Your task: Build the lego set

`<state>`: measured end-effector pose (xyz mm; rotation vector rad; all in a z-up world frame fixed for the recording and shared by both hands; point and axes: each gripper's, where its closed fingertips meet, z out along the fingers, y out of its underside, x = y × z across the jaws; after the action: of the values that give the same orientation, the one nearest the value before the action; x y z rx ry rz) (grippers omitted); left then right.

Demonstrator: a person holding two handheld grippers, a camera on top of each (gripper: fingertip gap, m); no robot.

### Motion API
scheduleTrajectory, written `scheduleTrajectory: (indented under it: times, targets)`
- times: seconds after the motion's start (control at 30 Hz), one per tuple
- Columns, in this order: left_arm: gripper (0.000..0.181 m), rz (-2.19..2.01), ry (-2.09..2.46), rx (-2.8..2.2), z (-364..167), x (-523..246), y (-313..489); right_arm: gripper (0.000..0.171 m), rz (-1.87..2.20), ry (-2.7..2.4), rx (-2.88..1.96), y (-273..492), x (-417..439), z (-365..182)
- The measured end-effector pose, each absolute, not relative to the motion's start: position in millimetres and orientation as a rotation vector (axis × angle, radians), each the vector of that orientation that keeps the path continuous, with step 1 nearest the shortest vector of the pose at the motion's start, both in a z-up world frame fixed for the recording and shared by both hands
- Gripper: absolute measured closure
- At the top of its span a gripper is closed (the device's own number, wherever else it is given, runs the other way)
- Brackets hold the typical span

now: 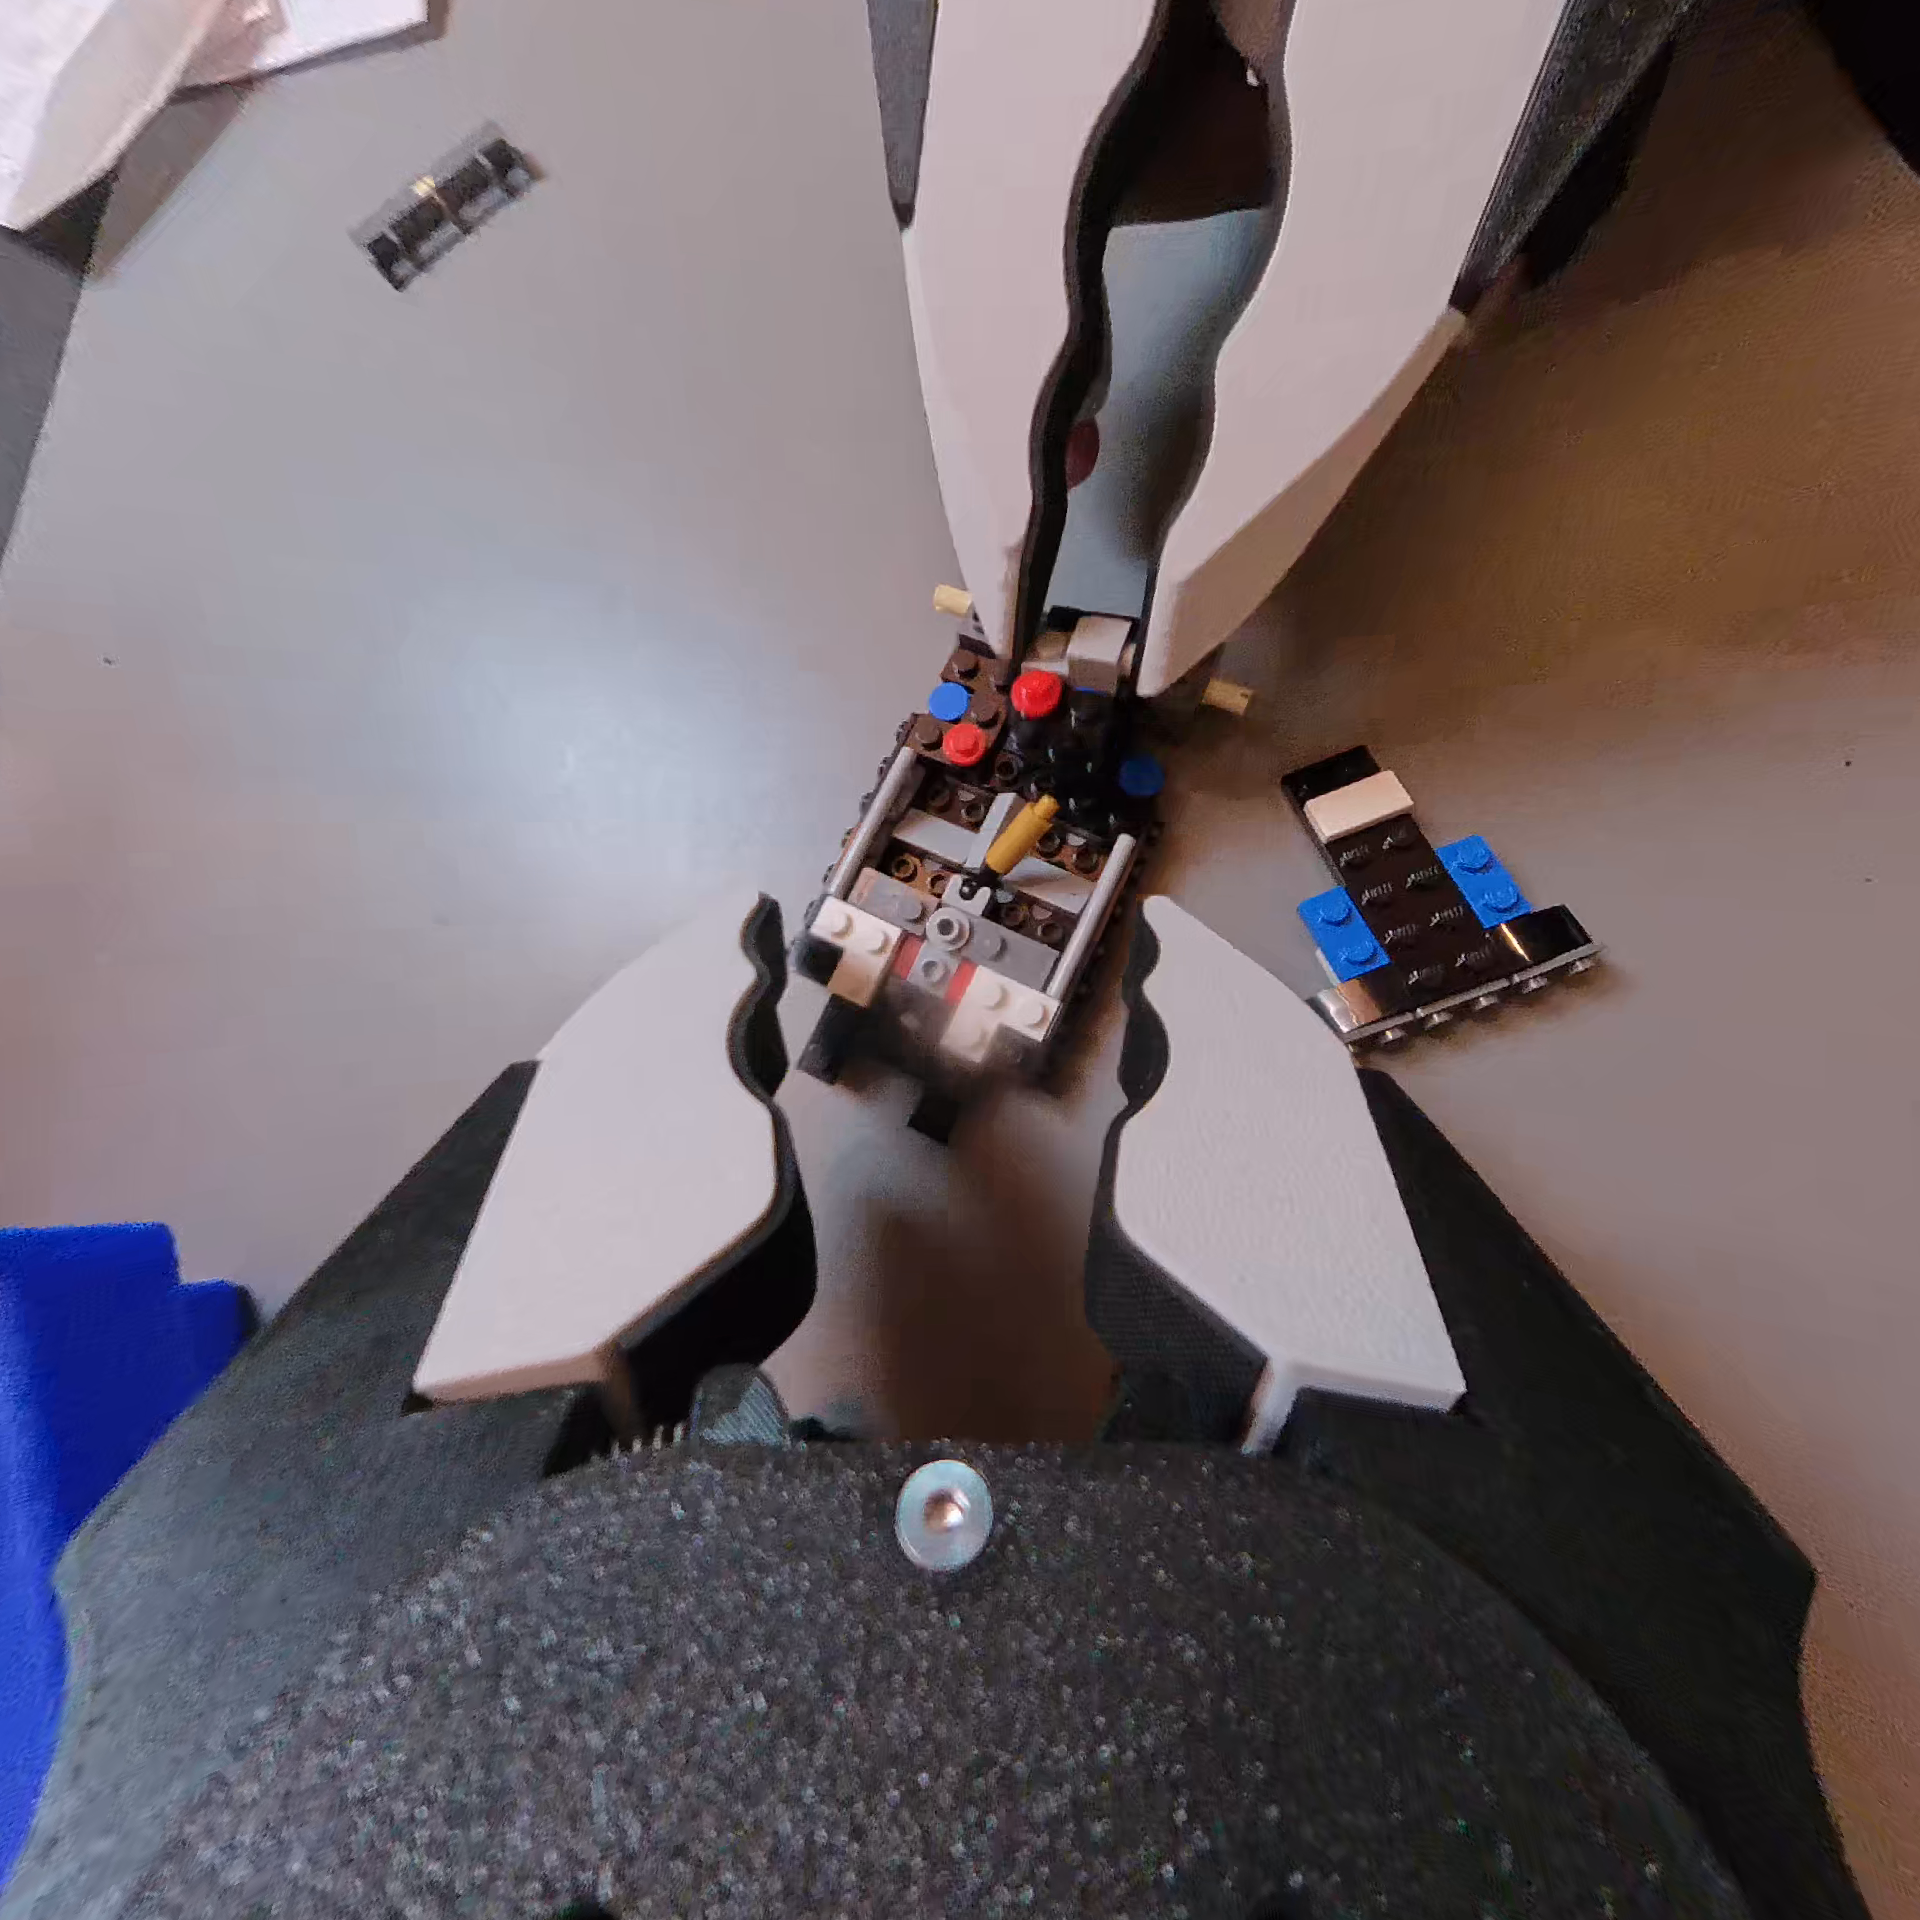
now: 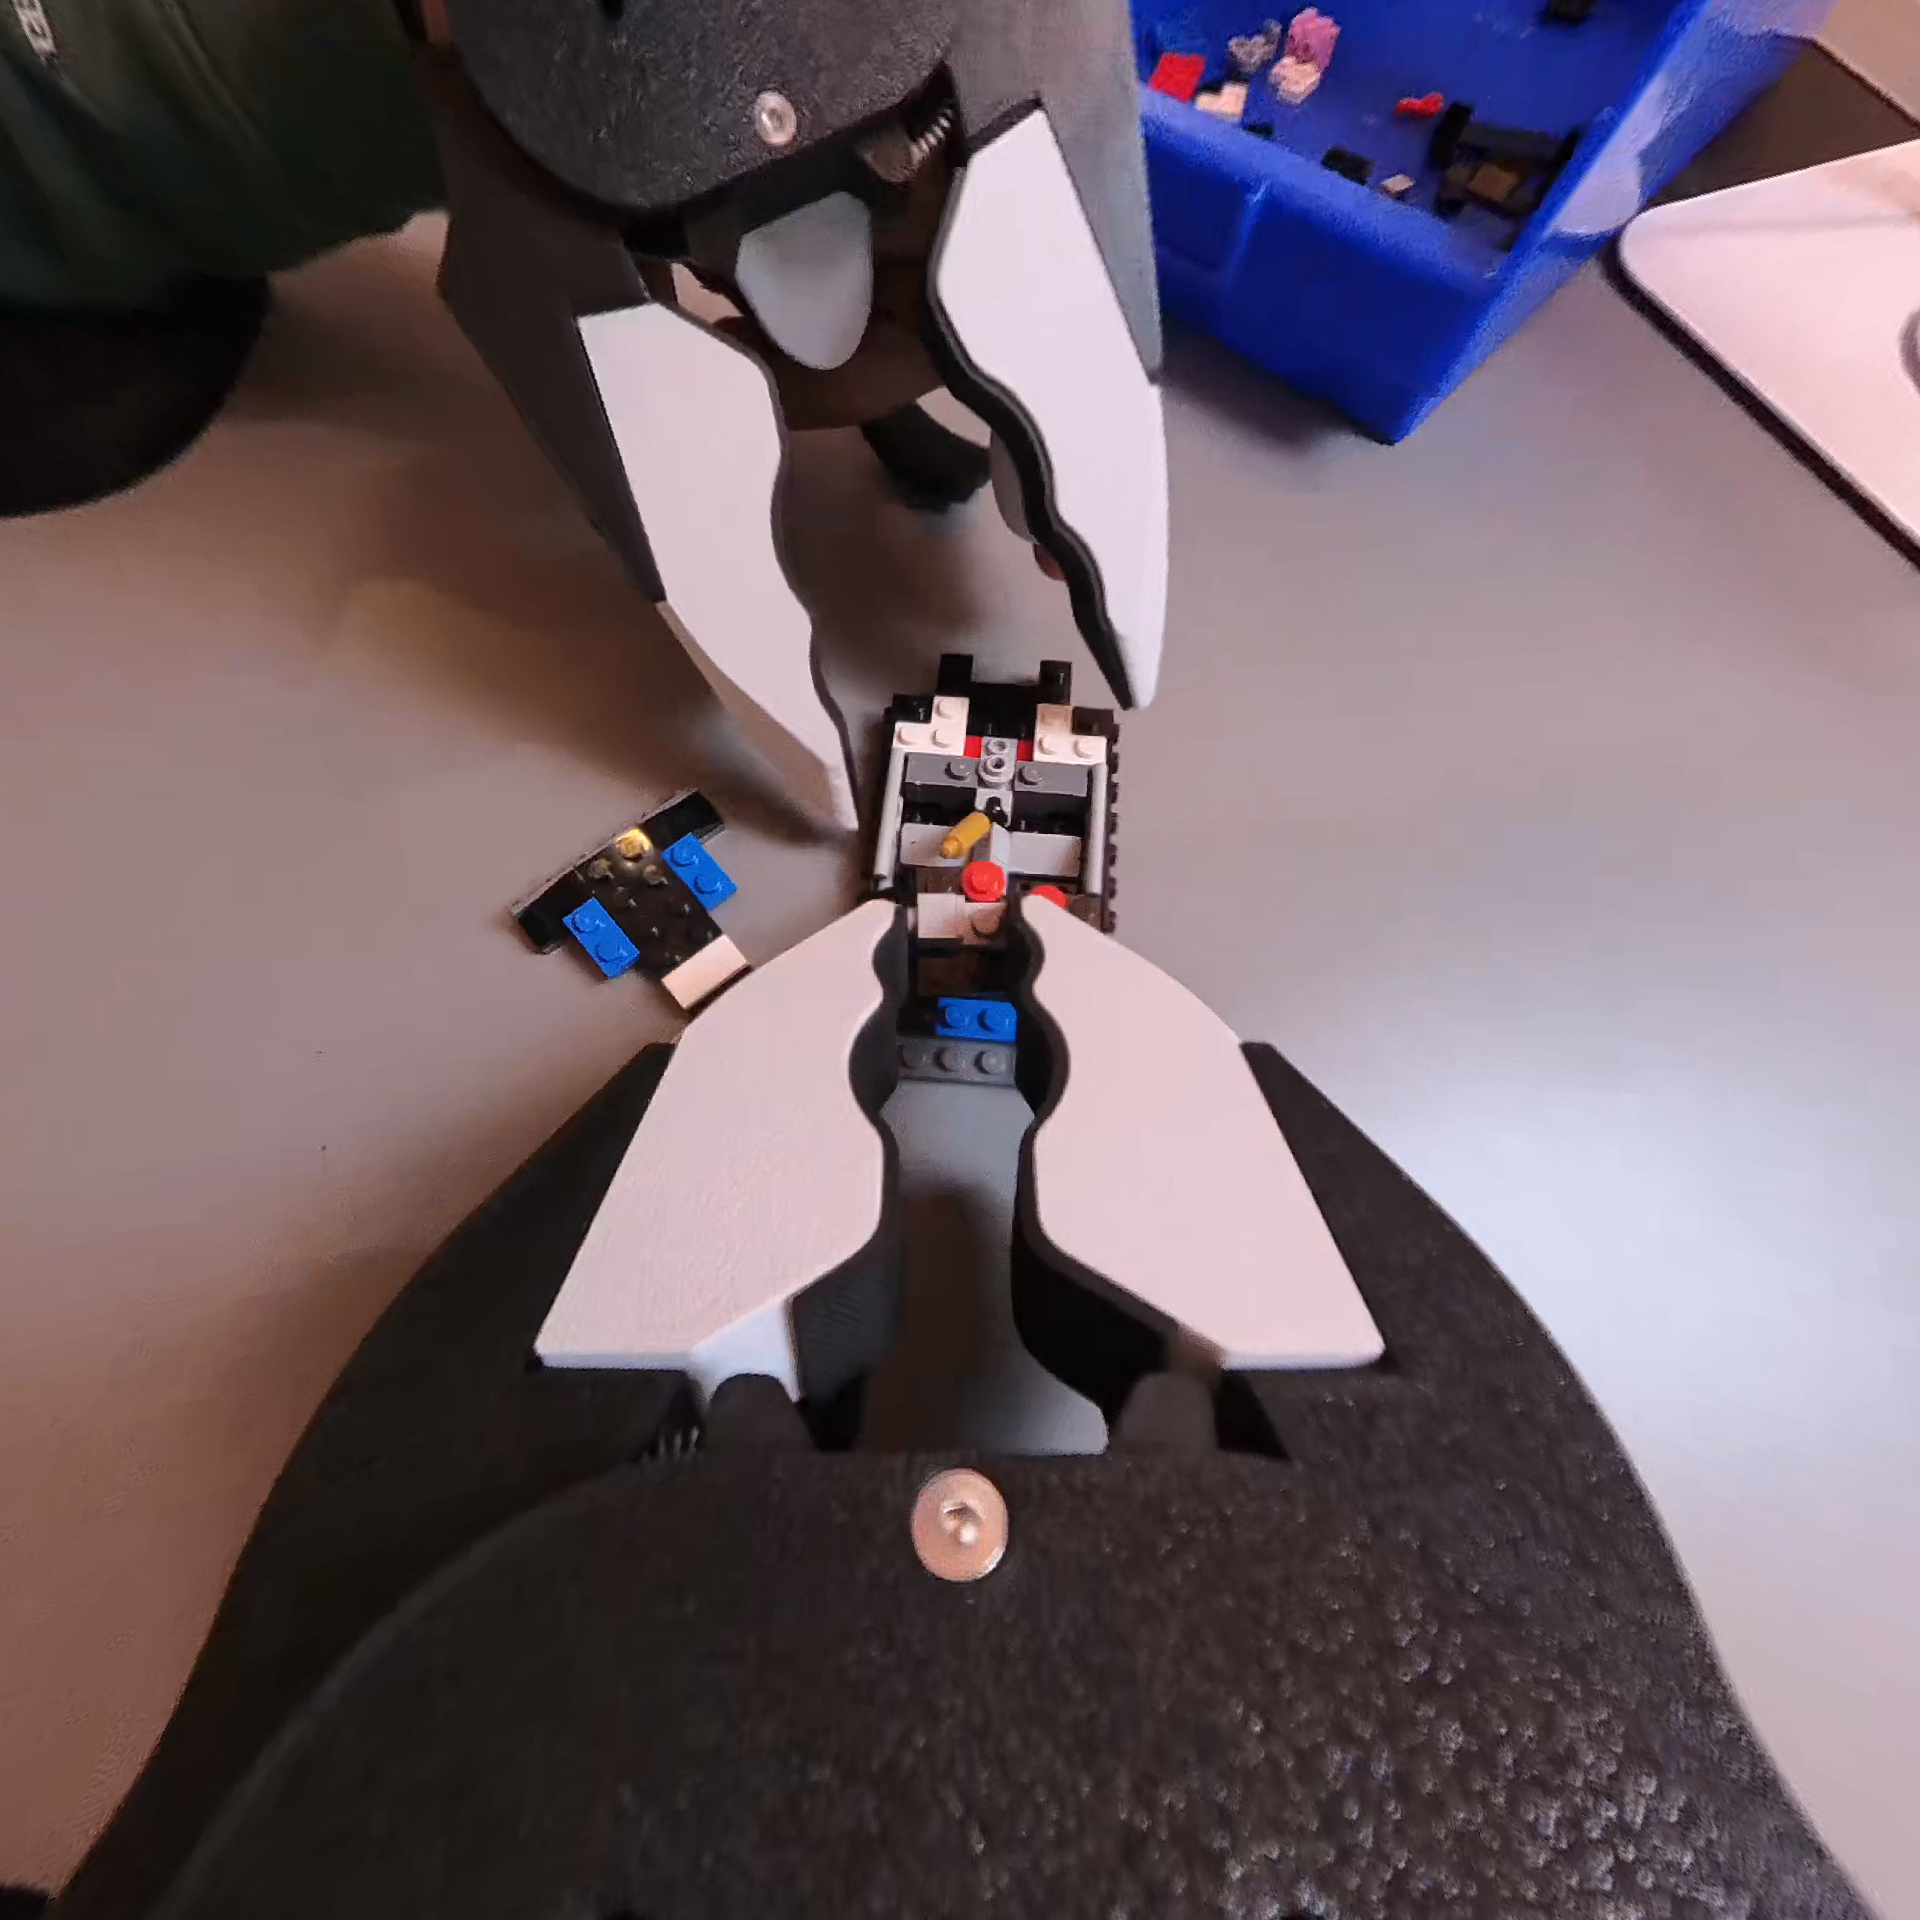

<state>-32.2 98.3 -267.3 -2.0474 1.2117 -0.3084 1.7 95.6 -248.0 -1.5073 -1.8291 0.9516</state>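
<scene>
Lying flat at far left of the right wrist view, just beside the build: a loose black plate piece with blue bricks and a white tile, resting on the grey table.

Sitting mid-table, between both tools: a small brick-built model, black and grey with red studs, a yellow pin and white corner bricks.

Straddling the model's white-cornered end, the left gripper, fingers spread wide, one on either side, seeming just clear of the sides — released, grasping nothing.

Clamping the opposite end, the right gripper, white fingers drawn in close against the model's narrow section; a blue brick and grey plate showing in the gap behind the tips. Clenched on the model.

Standing at upper right in the right wrist view, well apart: a blue bin holding assorted small bricks.
</scene>
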Motion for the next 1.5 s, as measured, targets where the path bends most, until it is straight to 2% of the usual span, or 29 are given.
scheduleTrajectory:
  times: [0.23, 0.53, 0.97, 1.33, 1.5]
  targets:
    - [0.151, -0.557, 1.073, -1.936, -238.2, -22.8, 90.6, 0.154, 0.993, -1.829, -1.453, 91.1, -0.1, -246.4]
    - [0.153, -0.637, 1.067, -1.929, -242.7, -12.8, 76.5, 0.154, 0.94, -1.854, -1.39, 97.1, 14.5, -234.6]
    - [0.156, -0.683, 1.044, -1.768, -216.7, 11.2, 67.2, 0.154, 1.205, -1.787, -1.267, 66.6, 3.0, -211.5]
    - [0.159, -0.733, 1.025, -1.742, -209.8, 11.6, 63.6, 0.154, 1.264, -1.758, -1.256, 63.8, 2.7, -204.7]
    - [0.165, -0.779, 1.026, -1.734, -207.2, 11.5, 60.0, 0.154, 1.31, -1.77, -1.242, 58.7, 4.4, -202.6]
